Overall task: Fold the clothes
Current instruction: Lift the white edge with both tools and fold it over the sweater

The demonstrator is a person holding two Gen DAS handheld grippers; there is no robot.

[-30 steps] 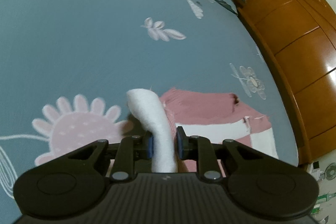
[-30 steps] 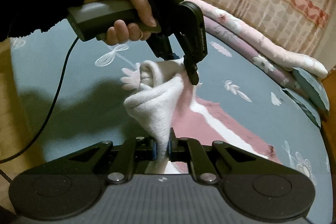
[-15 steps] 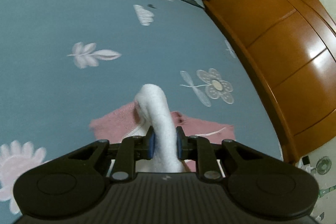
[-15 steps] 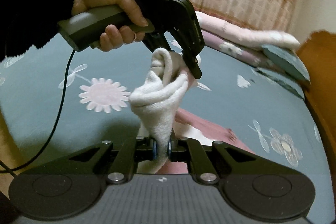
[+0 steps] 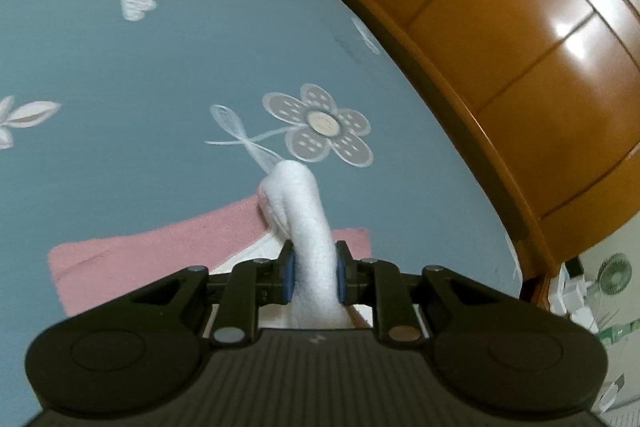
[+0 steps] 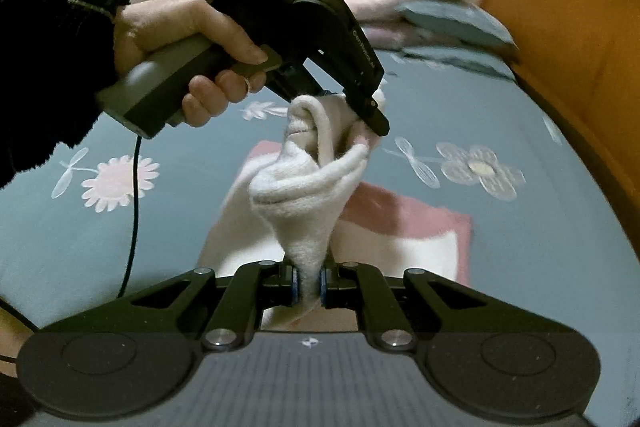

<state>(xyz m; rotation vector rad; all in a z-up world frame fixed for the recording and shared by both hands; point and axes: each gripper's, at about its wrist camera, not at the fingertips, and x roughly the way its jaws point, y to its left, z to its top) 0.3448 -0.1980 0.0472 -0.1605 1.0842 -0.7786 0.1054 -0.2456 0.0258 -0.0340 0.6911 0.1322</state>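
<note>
Both grippers clamped on the pink-and-white garment, lifted off the bed.
L gripper & R gripper each pinch white fleece folds; rest trails on the bedsheet nr the headboard edge.

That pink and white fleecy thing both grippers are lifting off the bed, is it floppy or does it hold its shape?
Probably very floppy: the fleece garment sags in soft rolls between the left gripper and the right gripper. It looks light, since thin pinches hold it up. The fuzzy pile likely grips the pads rather than slipping, and the rest trails limp on the bedsheet.
</note>
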